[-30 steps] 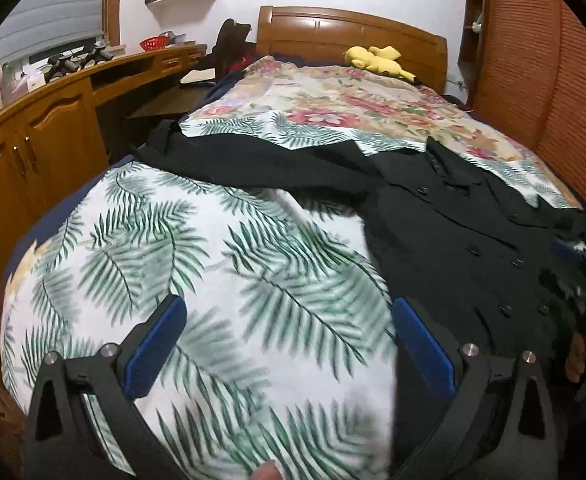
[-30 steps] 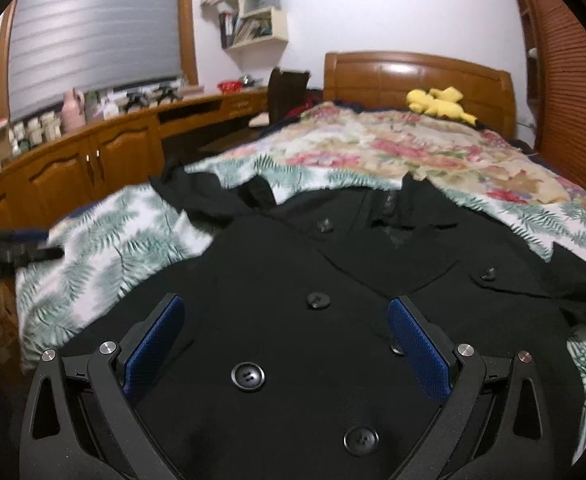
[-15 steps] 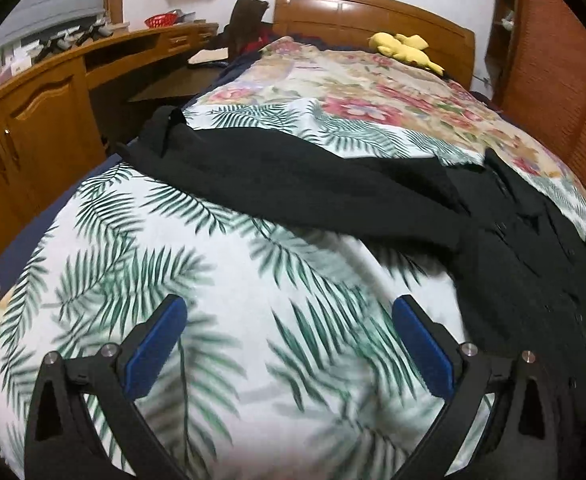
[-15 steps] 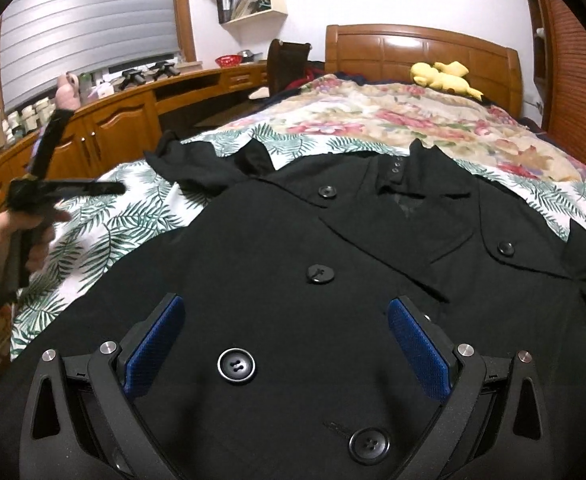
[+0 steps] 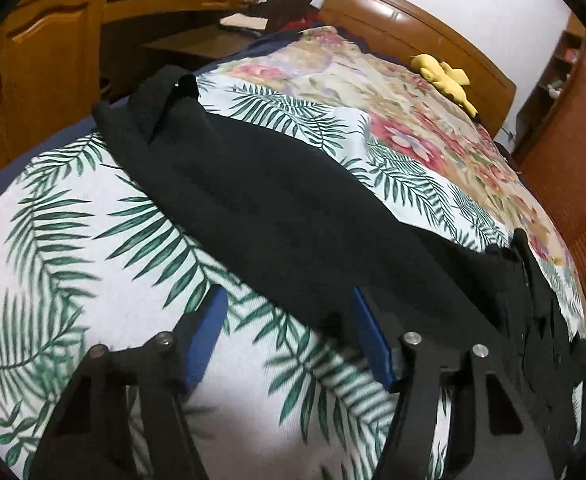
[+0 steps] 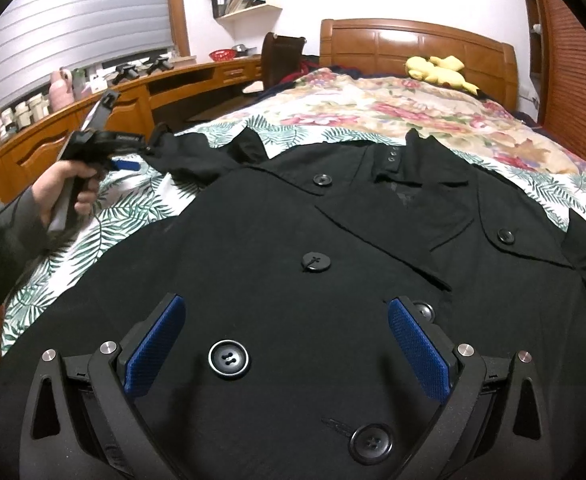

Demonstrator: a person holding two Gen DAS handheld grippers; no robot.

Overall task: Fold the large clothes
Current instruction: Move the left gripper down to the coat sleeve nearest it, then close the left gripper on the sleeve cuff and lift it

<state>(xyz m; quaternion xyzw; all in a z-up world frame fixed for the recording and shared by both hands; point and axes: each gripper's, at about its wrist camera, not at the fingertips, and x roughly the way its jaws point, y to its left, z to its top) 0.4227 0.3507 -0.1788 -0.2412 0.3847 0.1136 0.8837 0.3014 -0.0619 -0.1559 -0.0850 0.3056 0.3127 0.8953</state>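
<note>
A black double-breasted coat lies front up on the bed, its buttons showing. Its left sleeve stretches out over the palm-leaf bedspread toward the bed's left edge. My left gripper is low over the sleeve's near edge and its jaws are closing. The hem of the sleeve lies between the blue pads, which do not press on it. The right wrist view shows that left gripper in a person's hand beside the sleeve. My right gripper hovers open over the coat's front, holding nothing.
A wooden headboard and a yellow plush toy are at the far end of the bed. A wooden desk with cabinets runs along the left, with a chair beside it. Louvred wooden doors stand on the right.
My left gripper has swept leftward and down across the bedspread to the sleeve, rolled a little, and its jaws have narrowed. The right gripper has stayed over the coat's front.
</note>
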